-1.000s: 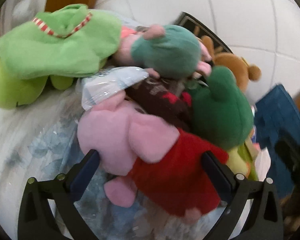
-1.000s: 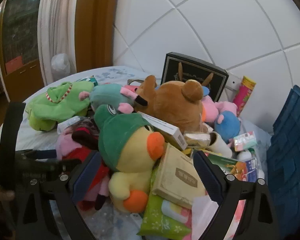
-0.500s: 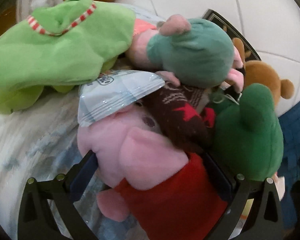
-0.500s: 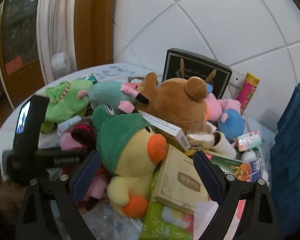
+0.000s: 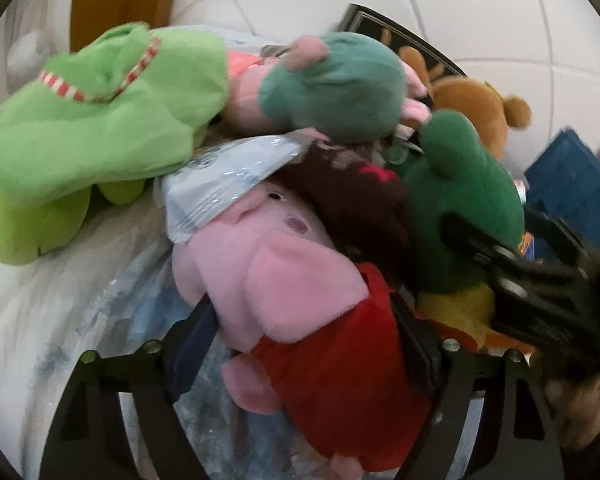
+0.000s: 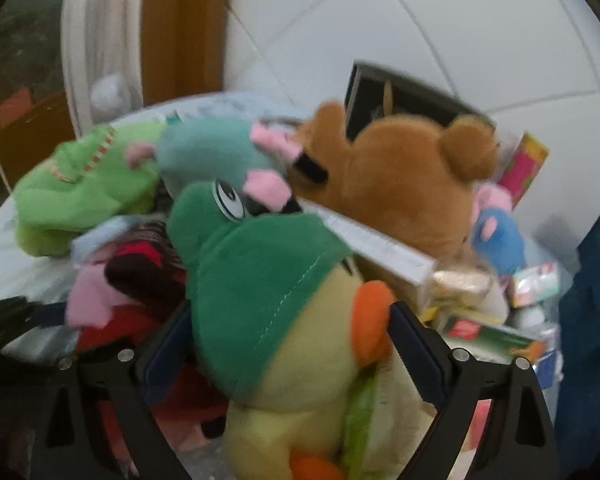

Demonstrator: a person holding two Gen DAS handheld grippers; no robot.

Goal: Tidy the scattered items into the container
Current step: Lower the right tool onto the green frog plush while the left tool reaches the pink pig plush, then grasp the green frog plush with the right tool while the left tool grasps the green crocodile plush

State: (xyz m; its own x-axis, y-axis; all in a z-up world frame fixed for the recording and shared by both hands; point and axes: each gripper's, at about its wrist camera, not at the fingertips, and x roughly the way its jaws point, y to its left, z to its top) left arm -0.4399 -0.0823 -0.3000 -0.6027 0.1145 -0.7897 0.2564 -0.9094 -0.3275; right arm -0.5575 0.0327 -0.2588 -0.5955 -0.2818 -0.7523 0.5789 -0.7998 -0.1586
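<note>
A pink pig plush (image 5: 284, 280) in a red dress lies at the near edge of a toy pile. My left gripper (image 5: 306, 336) straddles it, and its jaws are closing with both pads against the plush. A yellow duck plush (image 6: 300, 340) with a green hat and orange beak sits between the wide fingers of my right gripper (image 6: 292, 348), which stands open around it. The right gripper's black body (image 5: 532, 288) also shows beside the duck's green hat (image 5: 460, 200). A blue crate (image 6: 592, 320) stands at the far right.
A light green plush (image 5: 92, 120), a teal plush (image 5: 332, 88), a brown bear (image 6: 400, 184) and a black box (image 6: 400, 96) crowd the pile. A plastic packet (image 5: 228, 184) rests on the pig. Cartons and packets (image 6: 496, 340) lie towards the crate. A tiled wall stands behind.
The left gripper's fingers have drawn in onto the pig. The right gripper has pushed forward and down around the duck and now shows in the left wrist view.
</note>
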